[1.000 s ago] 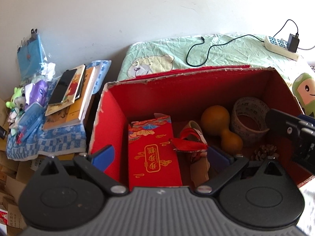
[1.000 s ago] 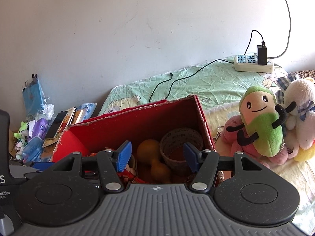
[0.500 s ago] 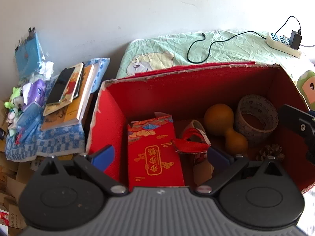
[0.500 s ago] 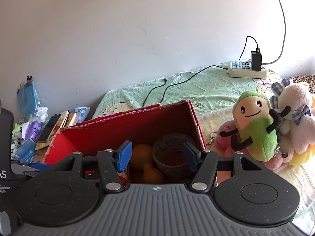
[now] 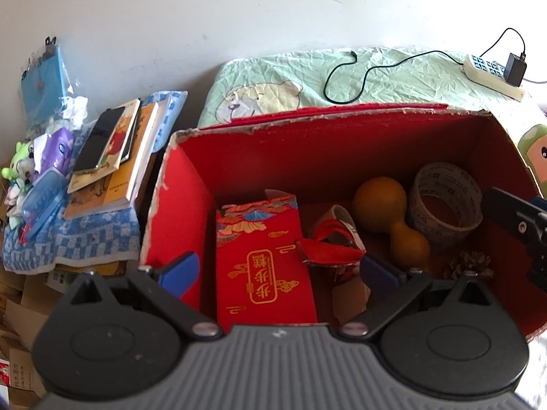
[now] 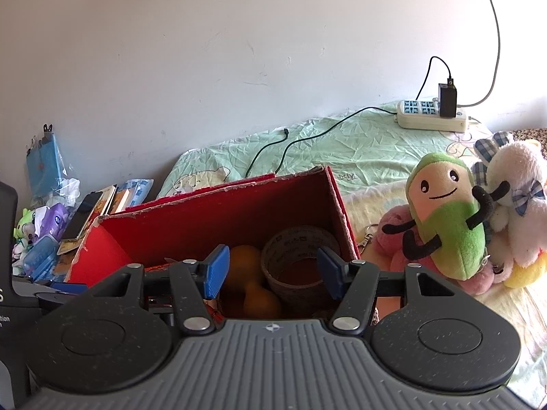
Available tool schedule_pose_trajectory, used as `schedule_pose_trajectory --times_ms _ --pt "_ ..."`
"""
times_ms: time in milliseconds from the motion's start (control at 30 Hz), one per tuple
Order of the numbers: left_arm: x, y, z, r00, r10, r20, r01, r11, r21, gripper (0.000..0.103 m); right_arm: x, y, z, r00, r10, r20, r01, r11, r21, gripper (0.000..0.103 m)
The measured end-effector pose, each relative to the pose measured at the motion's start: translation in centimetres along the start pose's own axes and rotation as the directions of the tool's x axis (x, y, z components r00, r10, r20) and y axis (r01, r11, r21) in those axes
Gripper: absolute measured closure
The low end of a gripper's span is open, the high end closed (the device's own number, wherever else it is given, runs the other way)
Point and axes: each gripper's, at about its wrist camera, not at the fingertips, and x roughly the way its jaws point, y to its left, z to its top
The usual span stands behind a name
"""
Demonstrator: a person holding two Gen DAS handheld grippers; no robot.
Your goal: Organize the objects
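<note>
Left wrist view looks into the red box (image 5: 328, 150) on the bed: red envelope (image 5: 266, 263) left, gourd (image 5: 386, 205) and tape roll (image 5: 444, 201) far right — left gripper (image 5: 278, 270) and right gripper (image 6: 271, 270) gape wide, holding nothing.

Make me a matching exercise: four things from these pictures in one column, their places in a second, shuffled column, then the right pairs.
Things:
1. red envelope
2. tape roll
3. power strip
4. phone

Places:
A. on the green bedsheet near the wall
B. on top of the stacked books, outside the box
C. left part of the red box, standing against its floor
D. right part of the red box, next to the gourd

Pairs: 1-C, 2-D, 3-A, 4-B
</note>
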Motion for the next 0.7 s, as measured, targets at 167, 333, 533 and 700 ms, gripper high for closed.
schedule_pose_trajectory --times_ms 167,333,533,700 --pt "0.25 0.05 0.08 1.000 -0.009 -0.012 0.009 1.000 -0.002 0.002 0.46 0.11 0.10 1.000 0.006 -0.010 -0.006 1.000 -0.007 0.042" --pt "0.50 0.24 0.07 1.000 -0.009 -0.025 0.009 1.000 -0.013 0.002 0.75 0.37 0.09 1.000 0.006 -0.019 -0.007 1.000 -0.025 0.042" --pt "0.70 0.63 -0.08 0.998 -0.034 -0.050 0.032 0.999 -0.037 0.002 0.94 0.34 0.07 0.999 0.010 -0.039 -0.011 1.000 -0.023 0.042" --pt "0.48 0.37 -0.25 0.998 -0.033 -0.049 0.032 0.999 -0.033 0.002 0.94 0.45 0.09 0.999 0.005 -0.042 -0.006 1.000 -0.029 0.042"
